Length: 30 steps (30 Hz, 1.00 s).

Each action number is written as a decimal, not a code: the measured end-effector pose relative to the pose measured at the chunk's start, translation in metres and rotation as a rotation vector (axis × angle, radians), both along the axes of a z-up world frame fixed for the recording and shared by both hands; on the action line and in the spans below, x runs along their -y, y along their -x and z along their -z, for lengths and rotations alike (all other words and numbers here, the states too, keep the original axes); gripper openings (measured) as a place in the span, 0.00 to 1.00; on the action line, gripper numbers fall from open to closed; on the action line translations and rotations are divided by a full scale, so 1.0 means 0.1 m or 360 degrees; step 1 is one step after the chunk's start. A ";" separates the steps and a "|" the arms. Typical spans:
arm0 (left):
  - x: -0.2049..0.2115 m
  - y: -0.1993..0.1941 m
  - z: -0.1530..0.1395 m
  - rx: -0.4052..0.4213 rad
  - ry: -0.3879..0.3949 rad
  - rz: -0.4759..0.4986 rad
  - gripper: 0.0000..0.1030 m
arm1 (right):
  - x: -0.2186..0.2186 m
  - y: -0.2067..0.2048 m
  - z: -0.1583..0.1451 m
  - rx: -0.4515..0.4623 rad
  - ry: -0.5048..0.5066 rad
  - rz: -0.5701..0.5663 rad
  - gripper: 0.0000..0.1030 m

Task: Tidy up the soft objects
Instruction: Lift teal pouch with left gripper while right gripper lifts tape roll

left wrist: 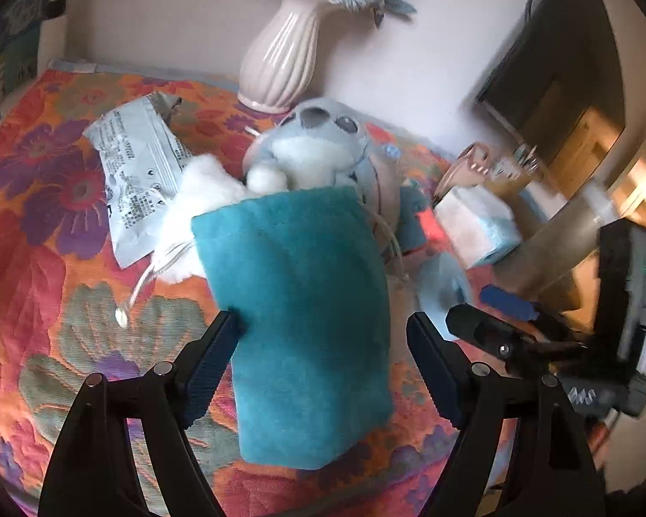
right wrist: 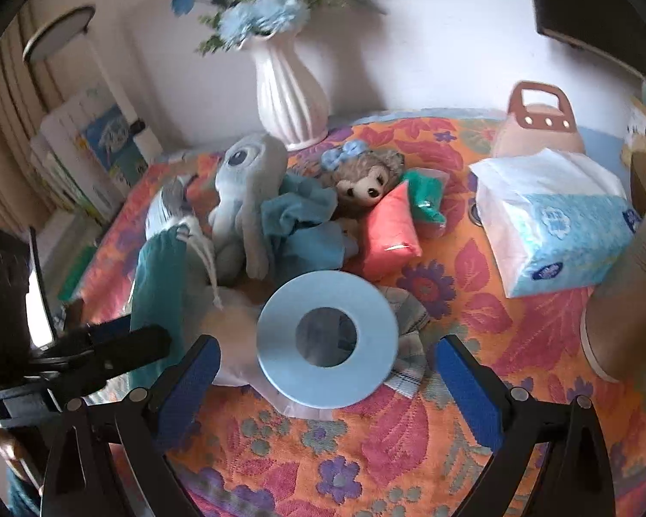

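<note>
A: Tablecloth (right wrist: 473, 452) carries everything; the teal pouch (left wrist: 297, 314) lies near its front edge, the plush toy (left wrist: 314, 146) behind.

B: Left gripper (left wrist: 323, 370)?

A: Spread, one finger grazing the pouch, nothing pinched. Right gripper (right wrist: 327, 383) is spread too, around the blue ring (right wrist: 327, 336).

B: Probably back off straight, so nothing snags.

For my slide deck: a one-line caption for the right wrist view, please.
Open right gripper poised at a pale blue ring among plush toys on a flowered tablecloth.
</note>
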<state>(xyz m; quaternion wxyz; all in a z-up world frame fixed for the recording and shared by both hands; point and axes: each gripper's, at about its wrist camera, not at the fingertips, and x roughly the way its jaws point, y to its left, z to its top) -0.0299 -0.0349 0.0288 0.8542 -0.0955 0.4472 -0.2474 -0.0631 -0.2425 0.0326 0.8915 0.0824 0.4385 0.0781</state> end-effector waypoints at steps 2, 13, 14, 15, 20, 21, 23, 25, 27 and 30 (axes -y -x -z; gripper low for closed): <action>0.06 -0.02 0.05 -0.0014 -0.0109 -0.0050 0.76 | -0.07 0.00 0.02 0.0012 0.0151 0.0021 0.95; 0.15 0.10 0.10 -0.0075 -0.0190 0.0004 0.78 | -0.06 0.03 0.05 0.0055 0.0113 -0.0026 0.64; 0.18 0.09 0.11 -0.0080 -0.0223 0.0013 0.78 | -0.06 0.03 0.04 0.0063 0.0103 -0.0025 0.64; 0.23 0.10 0.13 -0.0081 -0.0246 0.0027 0.78 | -0.04 0.05 0.01 0.0078 0.0092 -0.0025 0.64; 0.32 0.22 0.12 -0.0049 -0.0355 0.0056 0.78 | -0.02 0.07 0.00 0.0079 0.0106 -0.0021 0.64; 0.32 0.23 0.13 -0.0039 -0.0360 0.0042 0.78 | -0.02 0.07 0.00 0.0076 0.0095 -0.0020 0.64; 0.31 0.25 0.11 -0.0025 -0.0370 0.0031 0.61 | -0.01 0.07 0.02 0.0071 0.0085 -0.0017 0.64; 0.26 0.26 0.08 -0.0031 -0.0325 0.0053 0.22 | 0.01 0.10 -0.01 0.0086 0.0093 -0.0026 0.64; 0.14 0.26 0.03 -0.0014 -0.0246 0.0027 0.10 | 0.03 0.16 -0.08 0.0122 0.0106 -0.0020 0.64; 0.01 0.32 -0.09 0.0058 -0.0153 0.0007 0.08 | 0.10 0.29 -0.23 0.0205 0.0092 -0.0003 0.64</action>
